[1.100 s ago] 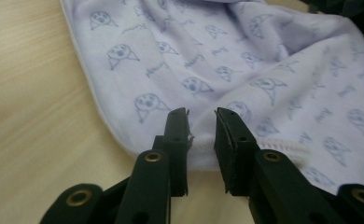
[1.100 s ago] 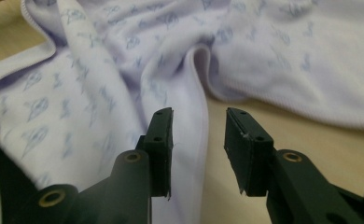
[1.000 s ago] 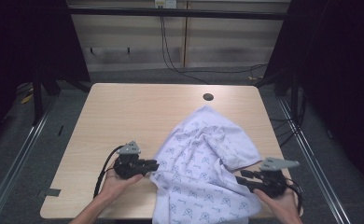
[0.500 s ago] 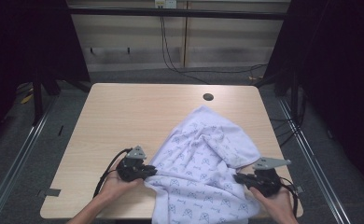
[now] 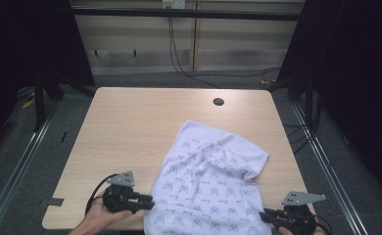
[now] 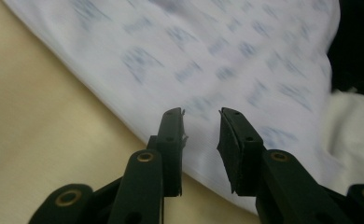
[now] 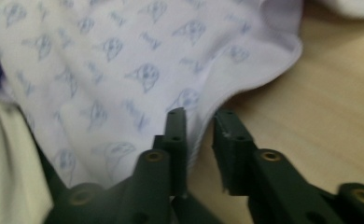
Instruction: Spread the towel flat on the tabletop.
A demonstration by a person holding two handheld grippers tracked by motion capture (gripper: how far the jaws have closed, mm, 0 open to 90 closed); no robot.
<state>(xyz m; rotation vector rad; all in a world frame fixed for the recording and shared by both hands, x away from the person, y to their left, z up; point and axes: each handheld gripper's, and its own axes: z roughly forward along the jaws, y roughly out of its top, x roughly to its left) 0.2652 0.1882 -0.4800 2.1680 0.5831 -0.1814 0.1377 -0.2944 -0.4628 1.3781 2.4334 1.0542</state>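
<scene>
A white cloth (image 5: 211, 186) with a blue print lies spread on the near half of the wooden table (image 5: 130, 127), its near hem hanging over the front edge. My left gripper (image 5: 150, 200) lies at the cloth's left edge. Its jaws have just been opening and stand apart over the hem of the cloth (image 6: 245, 56), not pressing it. My right gripper (image 5: 263, 215) sits at the cloth's right edge near the table's front corner. Its jaws have also just been opening and are parted, with the hem of the cloth (image 7: 138, 70) running beside the left one.
A small round hole (image 5: 218, 102) sits near the table's far edge. Bare wood stretches across the far and left parts of the table. Dark floor and metal rails (image 5: 22, 161) flank both sides. A hand (image 5: 88, 220) comes in at the bottom left.
Both grippers have drawn back toward the near edge and apart from each other. The cloth has slid nearer and lies flatter. Both pairs of jaws now stand parted at its edges.
</scene>
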